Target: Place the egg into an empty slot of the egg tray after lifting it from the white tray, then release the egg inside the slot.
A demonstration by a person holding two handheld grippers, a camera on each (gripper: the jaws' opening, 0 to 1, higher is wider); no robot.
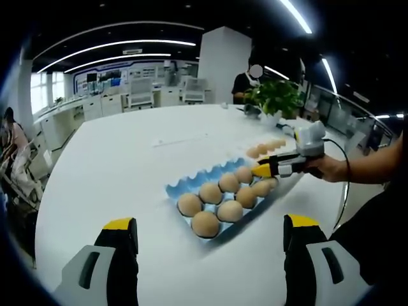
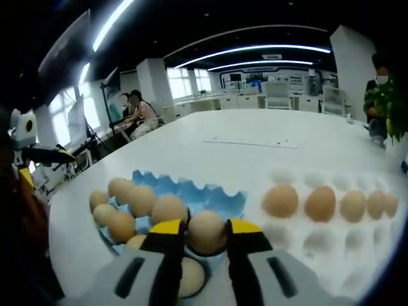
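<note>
A large white table fills the middle of an open office. On it lies a blue egg tray, and just to its right a white tray with moulded cups.

In the right gripper view, the right gripper rises from the near edge with its two yellow-tipped jaws set on either side of a brown egg. The egg sits between the jaws, low over a slot at the near right part of the blue tray. Whether the jaws press on it or merely flank it cannot be told. Six more eggs can be counted in the blue tray to the left, one partly hidden behind the left jaw. The far row of slots shows bare blue.

On the white tray, five brown eggs lie in one row, running away to the right and shrinking with distance.

In the left gripper view, the left gripper is held over bare table with its jaws spread wide apart and nothing between them. Beyond it, the right gripper reaches over the blue tray from the right, held in a person's hand. A potted green plant stands at the far side of the table. Desks and two seated people sit further off.
</note>
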